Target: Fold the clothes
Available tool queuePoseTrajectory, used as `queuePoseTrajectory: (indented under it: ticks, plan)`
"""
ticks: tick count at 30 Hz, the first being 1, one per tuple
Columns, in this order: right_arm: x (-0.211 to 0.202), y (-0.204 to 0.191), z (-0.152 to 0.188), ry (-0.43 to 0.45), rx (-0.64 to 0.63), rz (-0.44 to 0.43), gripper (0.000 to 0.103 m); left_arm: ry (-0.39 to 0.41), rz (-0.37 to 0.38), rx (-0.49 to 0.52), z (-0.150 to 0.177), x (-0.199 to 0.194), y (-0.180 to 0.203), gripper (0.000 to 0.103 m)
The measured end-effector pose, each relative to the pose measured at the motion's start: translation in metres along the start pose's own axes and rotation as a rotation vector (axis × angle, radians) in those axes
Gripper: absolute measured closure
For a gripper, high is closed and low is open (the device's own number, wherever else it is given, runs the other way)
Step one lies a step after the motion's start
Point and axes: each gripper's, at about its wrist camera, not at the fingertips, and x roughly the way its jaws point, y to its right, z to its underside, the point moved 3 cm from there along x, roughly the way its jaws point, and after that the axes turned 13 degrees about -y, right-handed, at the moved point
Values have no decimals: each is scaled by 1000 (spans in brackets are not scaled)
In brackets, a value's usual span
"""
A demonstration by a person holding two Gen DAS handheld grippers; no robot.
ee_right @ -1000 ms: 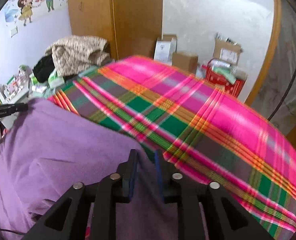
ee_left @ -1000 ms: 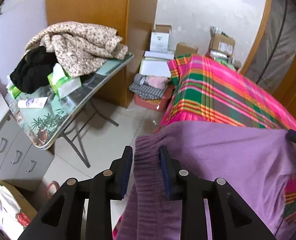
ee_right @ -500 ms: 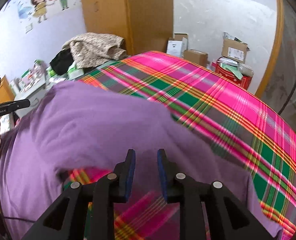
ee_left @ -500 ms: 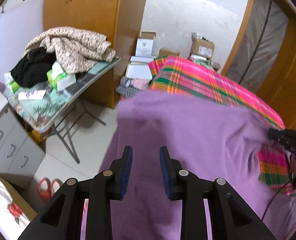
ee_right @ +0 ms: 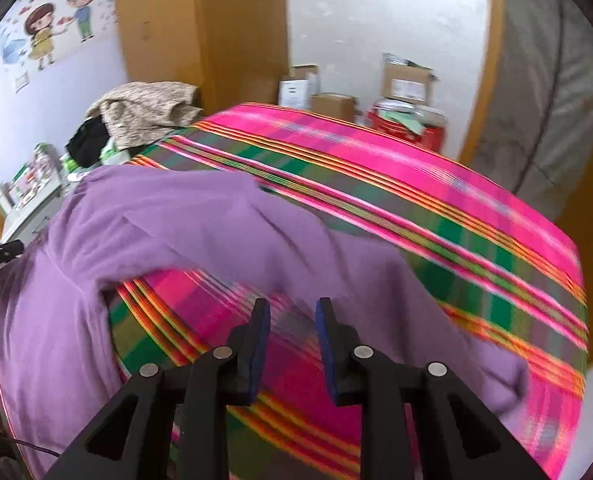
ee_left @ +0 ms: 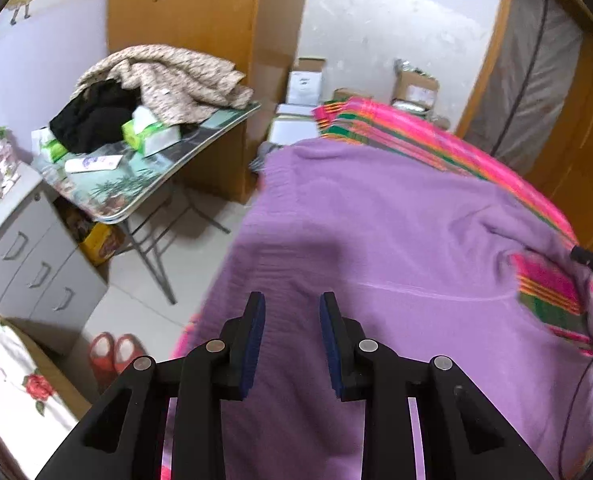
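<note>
One garment under work: purple sweater (ee_left: 376, 248), spread over the plaid bedcover (ee_right: 376, 184), ribbed hem towards the far left corner of the bed, body lying along the left edge, one sleeve (ee_right: 436, 312) trailing across towards the near right. Laid out, not yet folded. Wrinkles across the body; patch of plaid showing through between body and sleeve in both views. Judged early in the task: spreading about complete; sleeves still to be brought in, body still to be doubled over, no folded pile seen anywhere.

Left gripper (ee_left: 292, 312): jaws apart, nothing between the pads, held above the purple cloth near the left edge of the bed; contact with the cloth not shown. Right gripper (ee_right: 292, 316): jaws apart and just opened a little wider, nothing between them, bare plaid showing in the gap, sleeve just beyond.

Further clothing heaped on the folding table (ee_left: 200, 140) beside the bed: floral quilted piece (ee_left: 168, 76) and black garment (ee_left: 92, 116), possibly next in line.

Writing and labels: none legible. Printed labels on cardboard boxes (ee_right: 408, 84) at the far wall too small and blurred to read. Tissue packs (ee_left: 152, 136) and white tube (ee_left: 94, 164) on the table carry print, unreadable. Cartoon wall sticker (ee_right: 56, 28) of two children, no readable text.
</note>
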Motion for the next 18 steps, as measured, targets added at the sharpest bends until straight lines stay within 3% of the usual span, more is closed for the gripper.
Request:
queuePoseTrajectory:
  ticks: [13, 18]
  plan:
    - [-34, 52, 102, 4, 165, 100, 67, 16, 216, 225, 25, -9, 142, 74]
    - [-36, 55, 123, -2, 192, 119, 67, -17, 241, 289, 41, -1, 182, 74]
